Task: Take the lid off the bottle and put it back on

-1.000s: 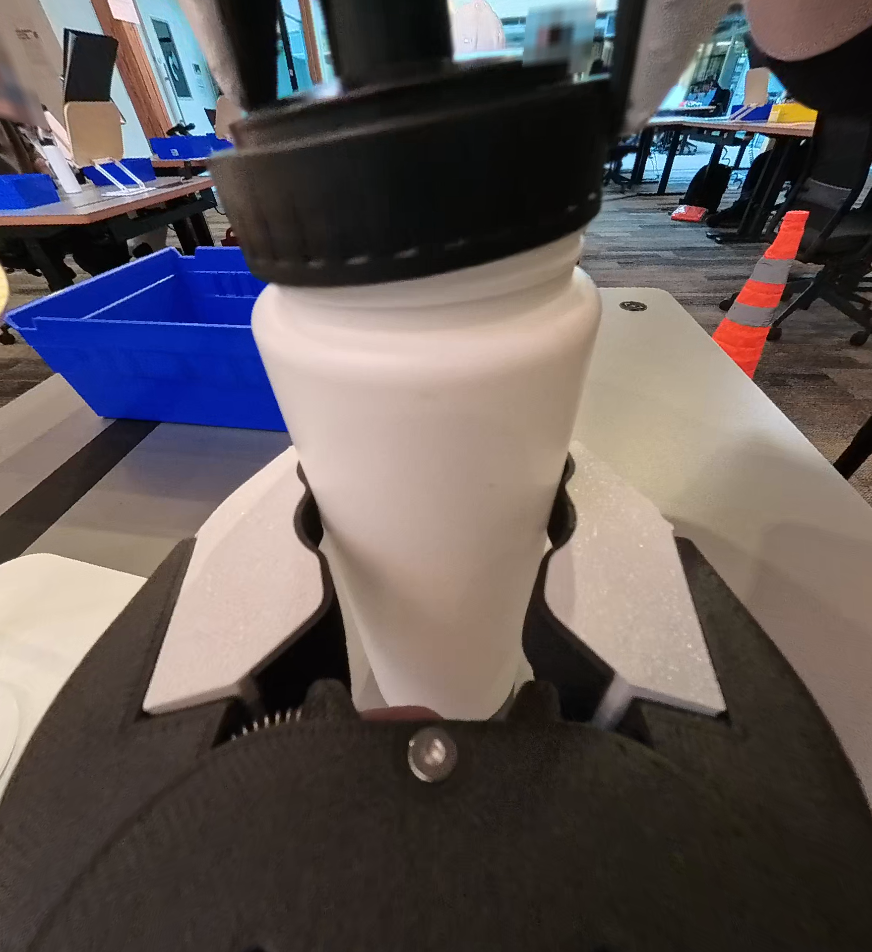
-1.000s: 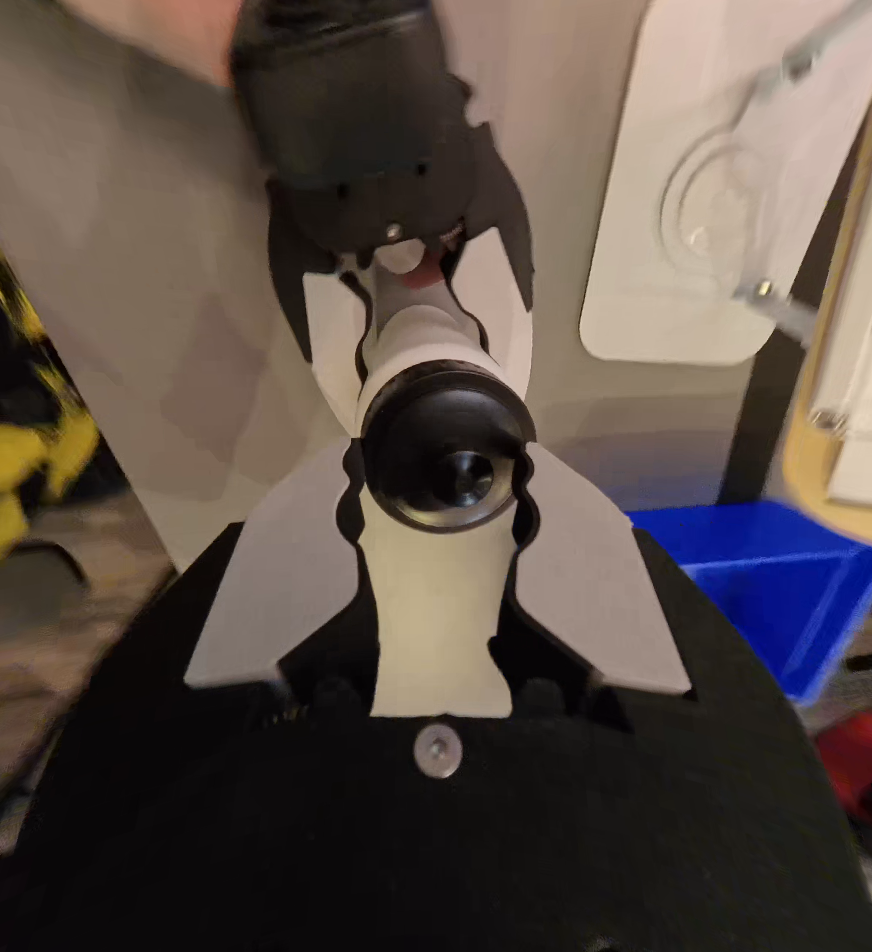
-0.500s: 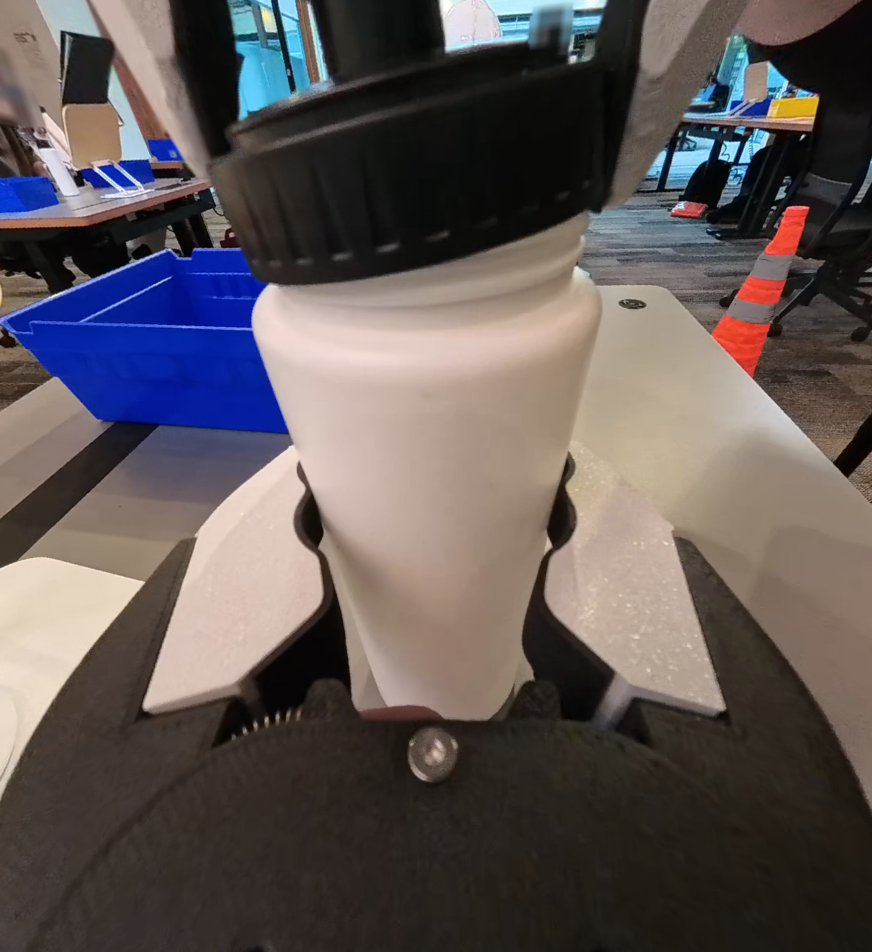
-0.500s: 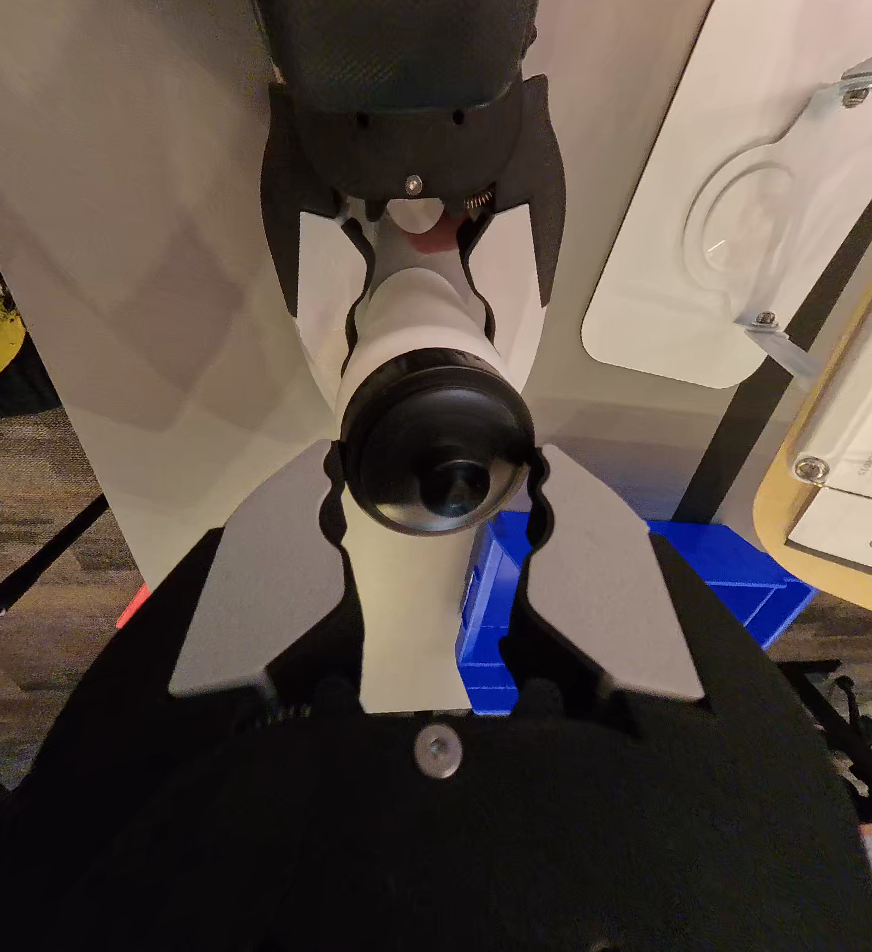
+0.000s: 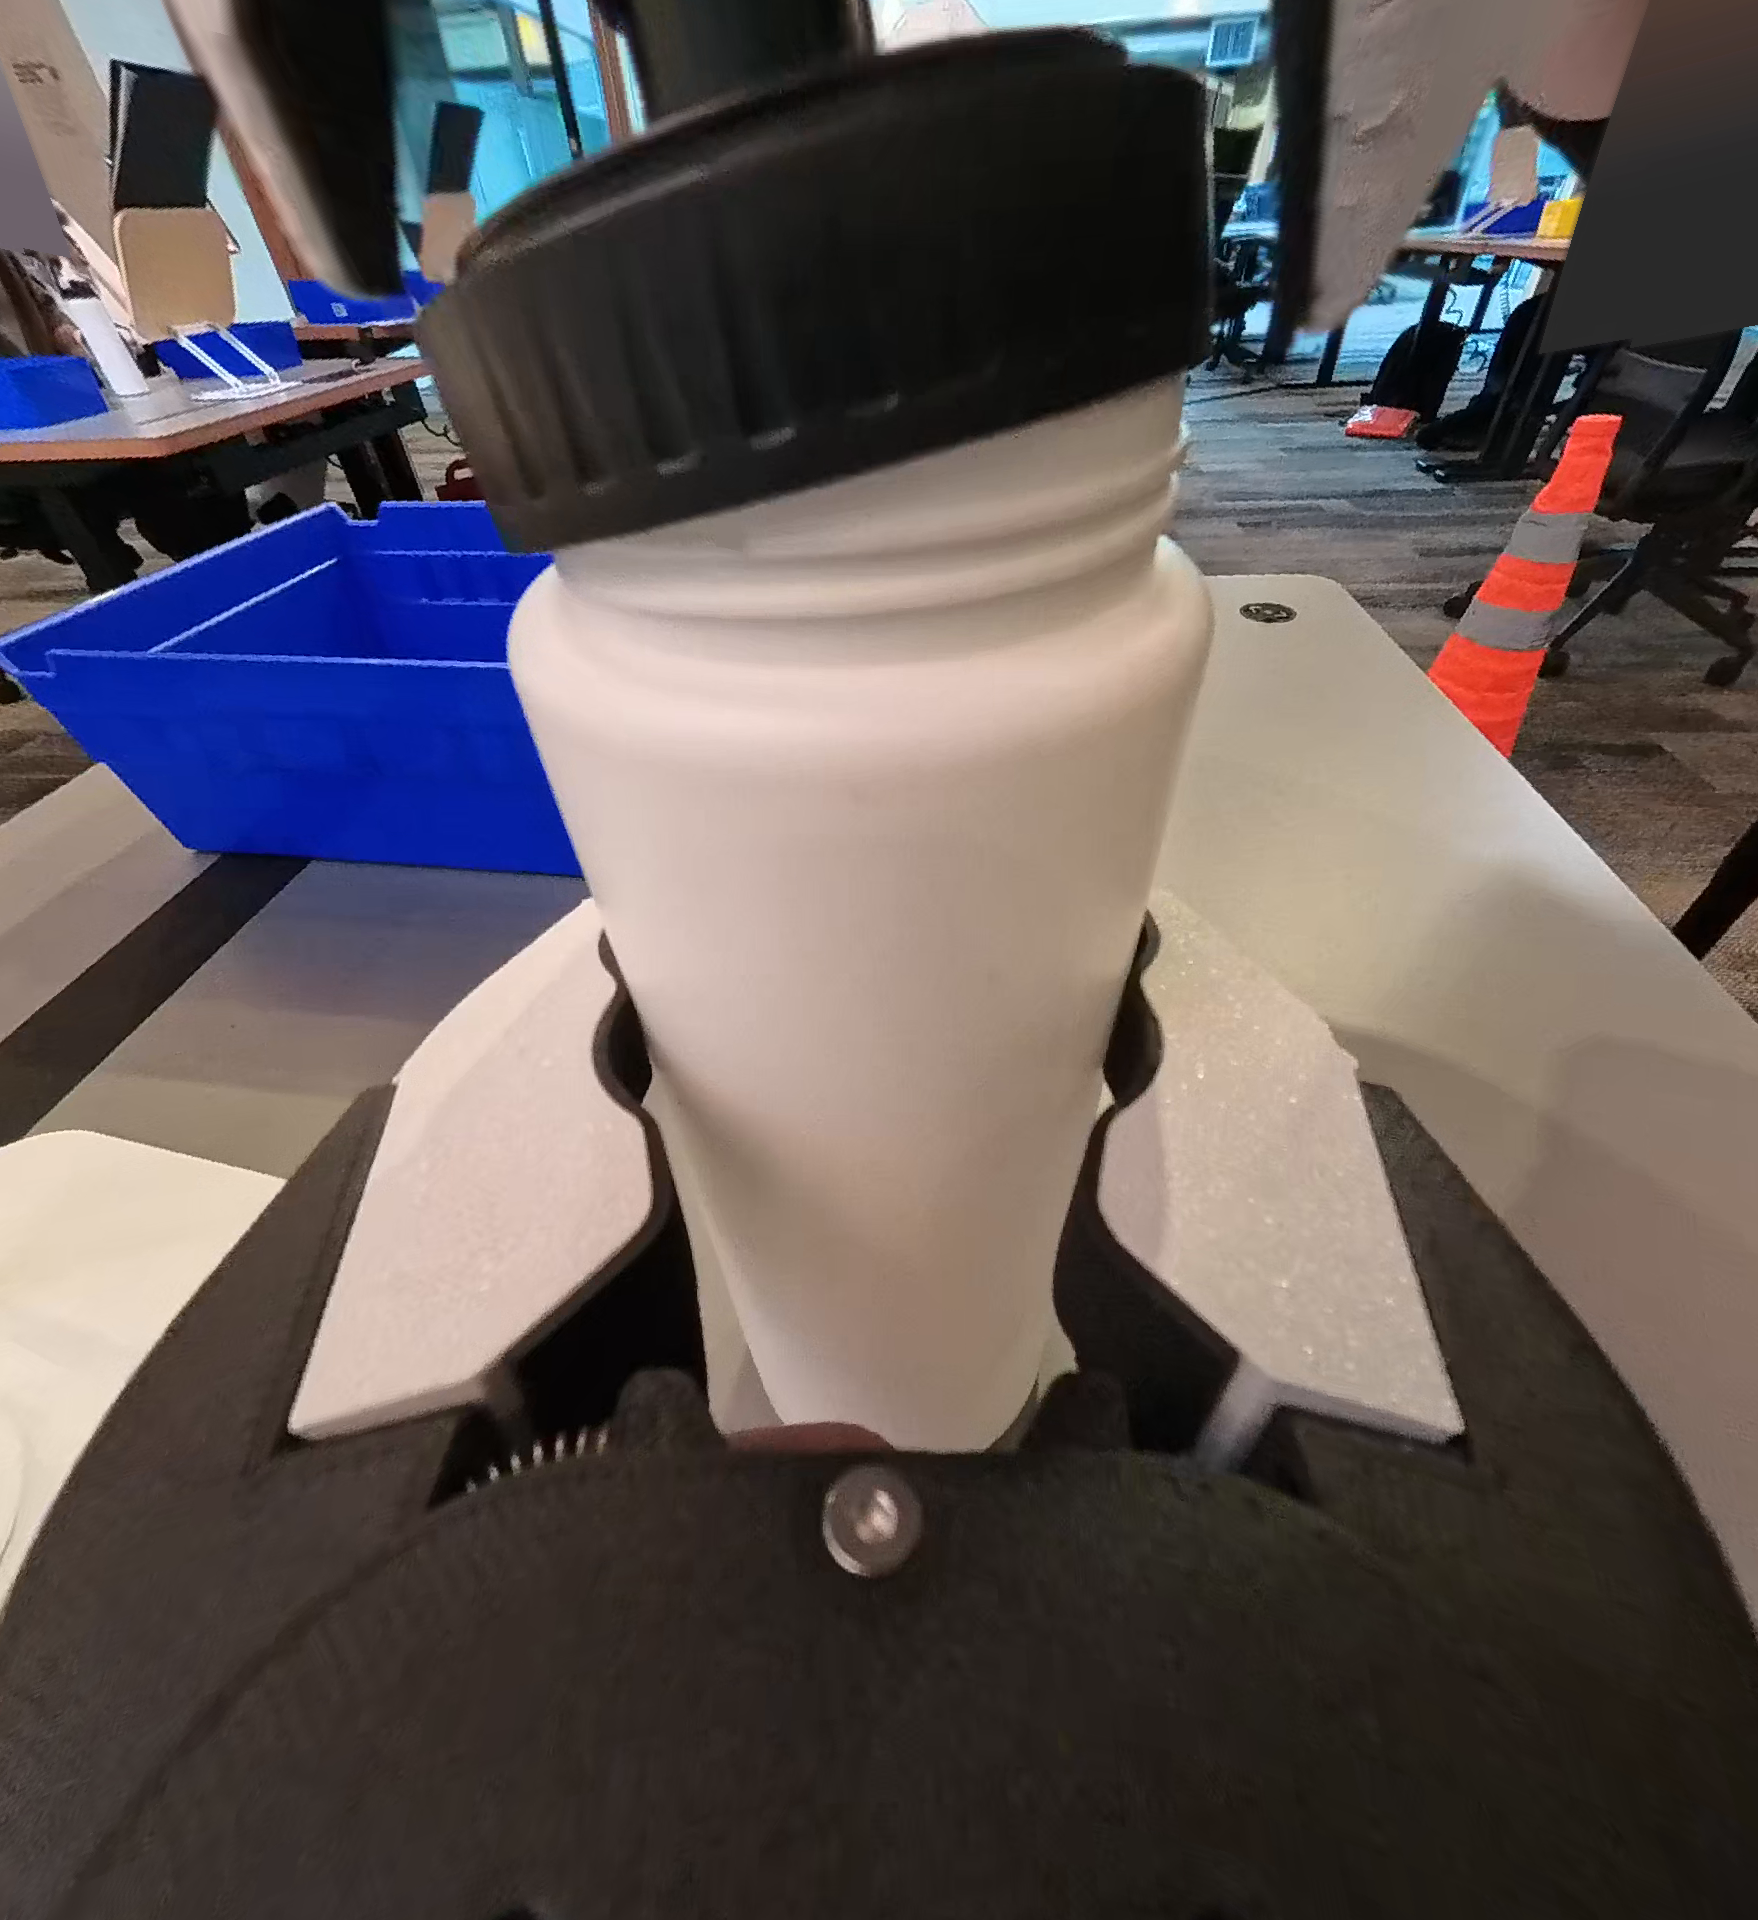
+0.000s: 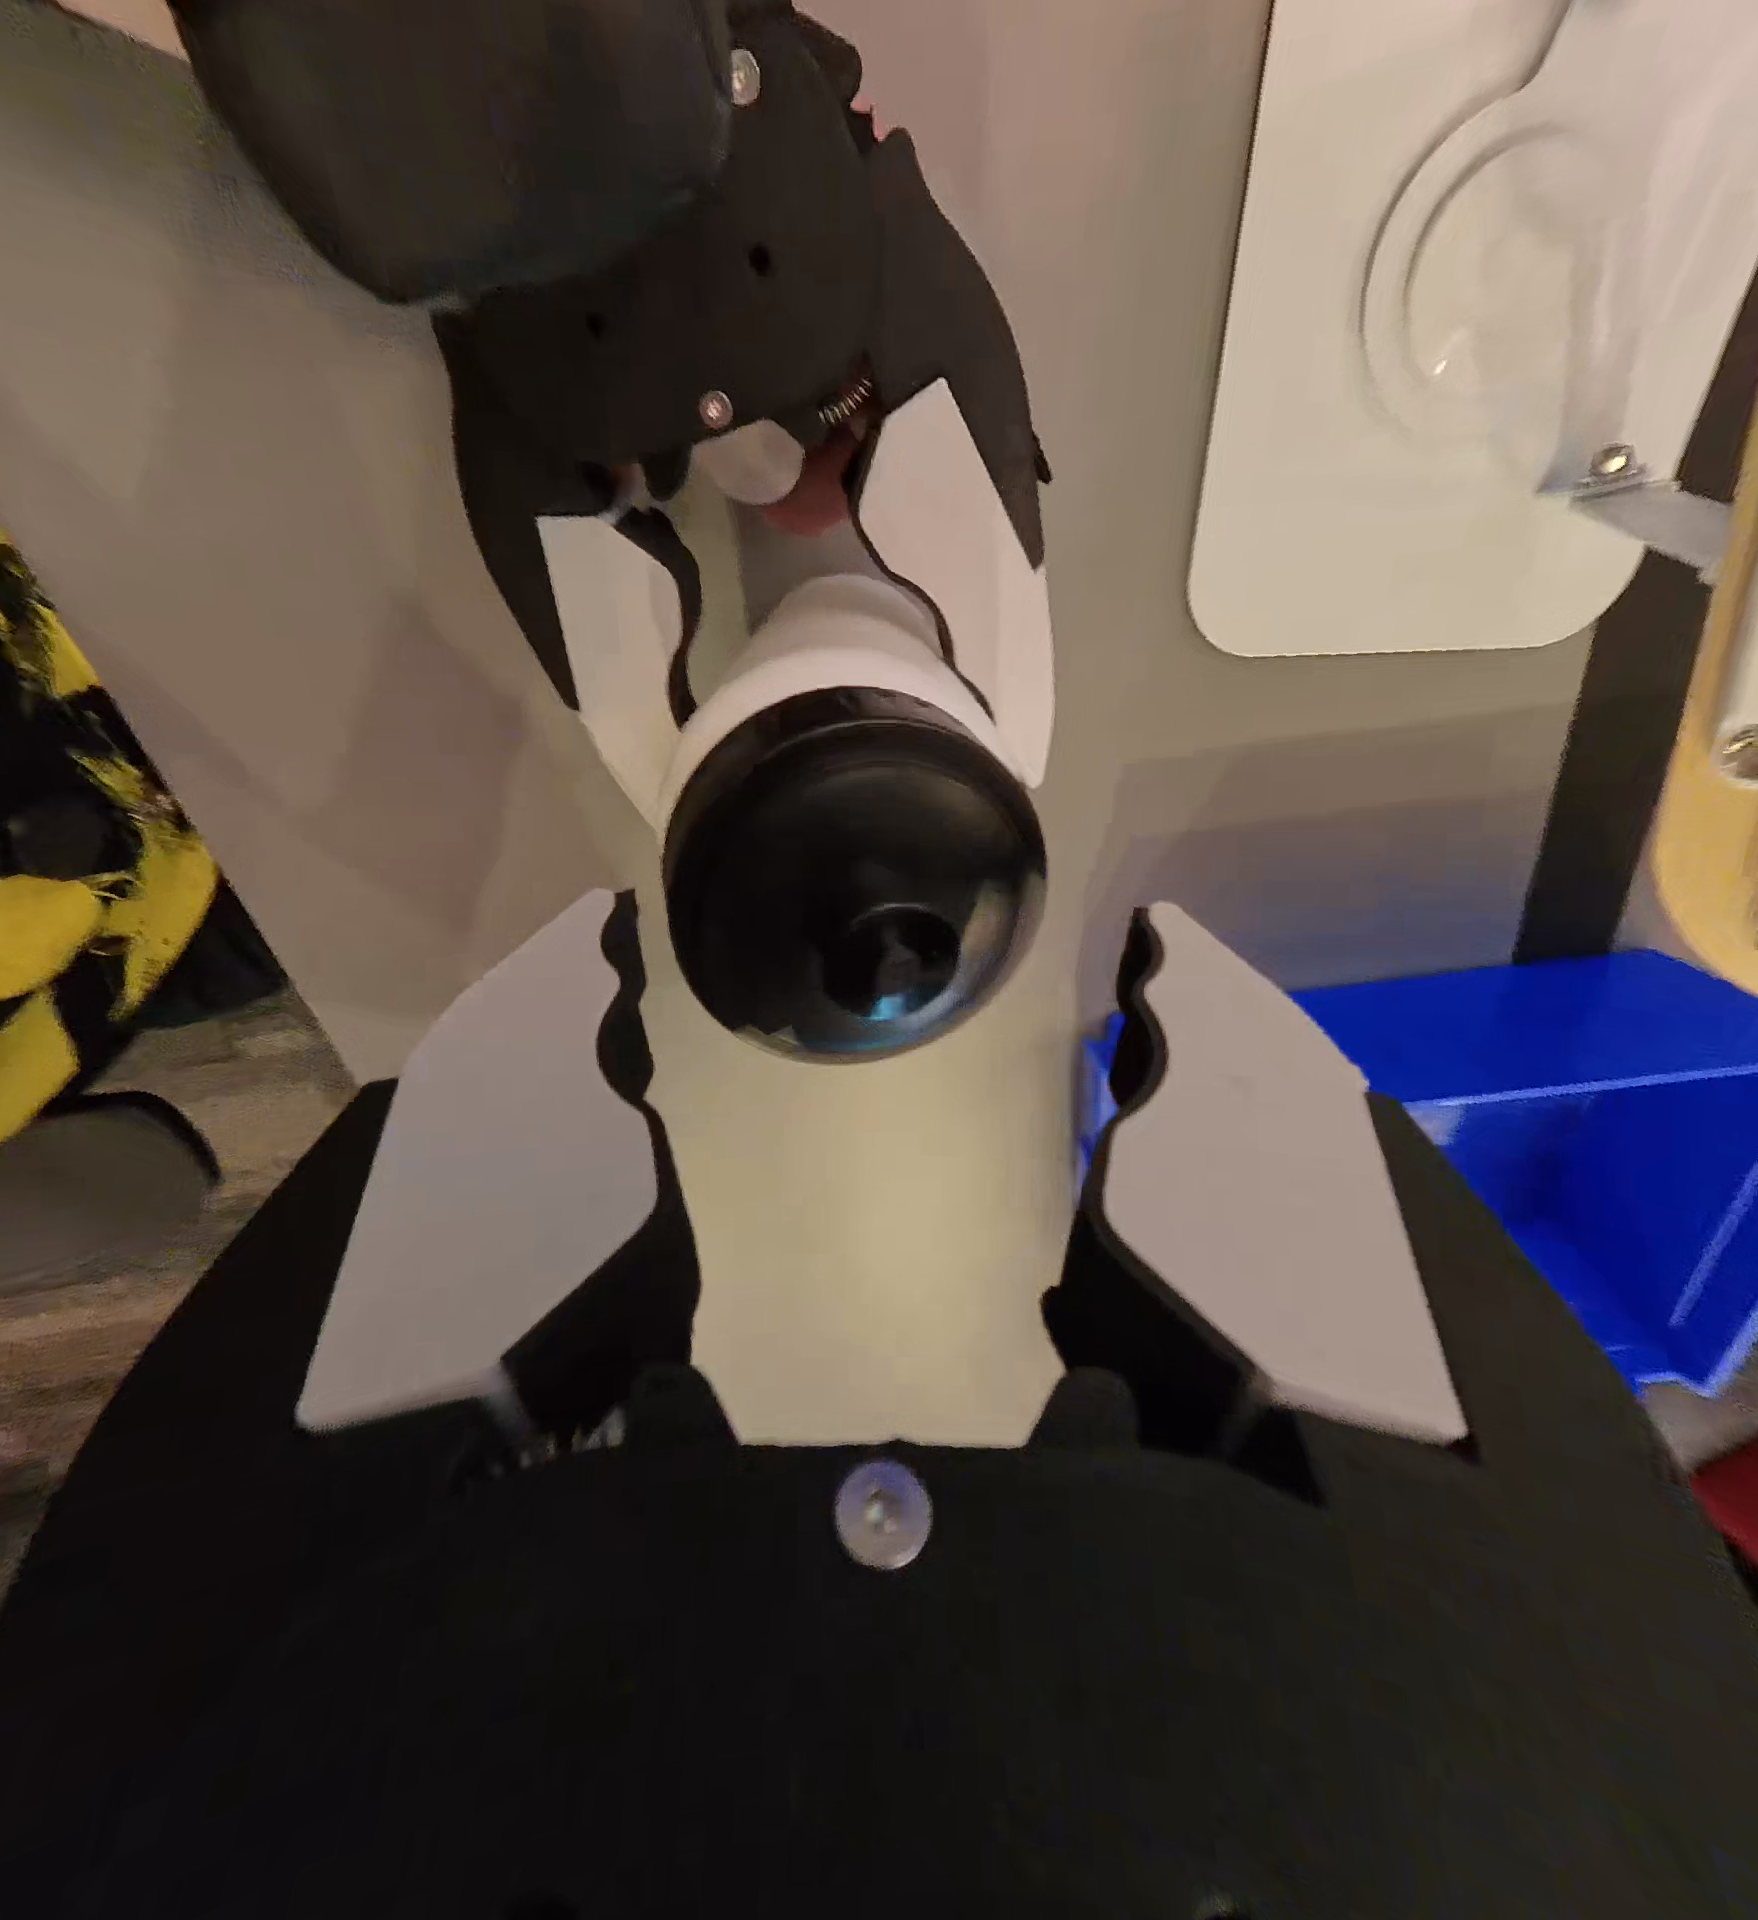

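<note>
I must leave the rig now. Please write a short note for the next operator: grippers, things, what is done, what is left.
Left gripper: shut on the white bottle, held upright above the table.
Right gripper: open, its fingers apart on both sides of the black lid, not gripping it.
Lid: sits crooked on the threaded neck, not screwed down.
Done: cannot tell.
Left: grip the lid, level it, screw it on.

Left gripper (image 5: 880,1049) clamped, right gripper (image 6: 880,1023) spread.

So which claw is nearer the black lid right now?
Right. The right claw is open, straddling the lid without gripping; the left claw is shut on the bottle body, below the lid.
</note>
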Demonstrator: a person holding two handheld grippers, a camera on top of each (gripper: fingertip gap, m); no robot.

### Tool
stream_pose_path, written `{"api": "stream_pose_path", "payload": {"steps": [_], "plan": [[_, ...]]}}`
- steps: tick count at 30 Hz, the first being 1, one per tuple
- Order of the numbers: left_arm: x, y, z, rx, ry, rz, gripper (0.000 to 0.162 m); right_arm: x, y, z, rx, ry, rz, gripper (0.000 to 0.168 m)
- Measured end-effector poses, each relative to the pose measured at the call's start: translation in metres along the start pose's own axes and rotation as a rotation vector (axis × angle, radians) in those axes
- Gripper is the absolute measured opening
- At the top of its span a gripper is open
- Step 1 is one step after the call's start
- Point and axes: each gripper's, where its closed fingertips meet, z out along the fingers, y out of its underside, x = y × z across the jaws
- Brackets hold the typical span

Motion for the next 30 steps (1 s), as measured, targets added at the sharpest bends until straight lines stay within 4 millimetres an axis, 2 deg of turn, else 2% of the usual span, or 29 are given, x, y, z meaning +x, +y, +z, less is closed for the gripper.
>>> {"api": "stream_pose_path", "payload": {"steps": [1, 5, 16, 23, 24, 25, 27, 28, 30], "plan": [[0.0, 0.0, 0.001, -0.001, 0.0, 0.003, 0.087, 0.0, 0.0, -0.001, 0.003, 0.0, -0.033, 0.088], [0.001, 0.0, 0.001, 0.002, 0.002, 0.002, 0.087, -0.006, 0.002, 0.004, -0.016, -0.026, -0.123, 0.07], [0.001, 0.0, 0.001, 0.004, 0.005, 0.002, 0.087, -0.003, 0.006, 0.007, -0.132, 0.173, -0.411, 0.069], [0.001, 0.0, 0.001, 0.003, 0.008, -0.001, 0.087, -0.003, 0.005, 0.007, -0.116, 0.133, -0.374, 0.071], [0.001, 0.0, 0.001, 0.003, 0.008, 0.0, 0.087, -0.004, 0.005, 0.006, -0.104, 0.11, -0.343, 0.083], [0.001, 0.0, 0.001, 0.003, 0.008, -0.002, 0.087, -0.004, 0.004, 0.005, -0.086, 0.087, -0.306, 0.087], [0.001, 0.0, 0.001, 0.003, 0.008, -0.001, 0.087, -0.005, 0.003, 0.007, -0.057, 0.021, -0.222, 0.083], [0.001, 0.0, 0.001, 0.002, 0.007, -0.001, 0.087, -0.005, 0.003, 0.009, -0.045, -0.006, -0.184, 0.075], [0.0, 0.0, 0.0, 0.006, 0.01, -0.009, 0.087, -0.006, 0.0, 0.011, -0.009, -0.043, -0.147, 0.073]]}}
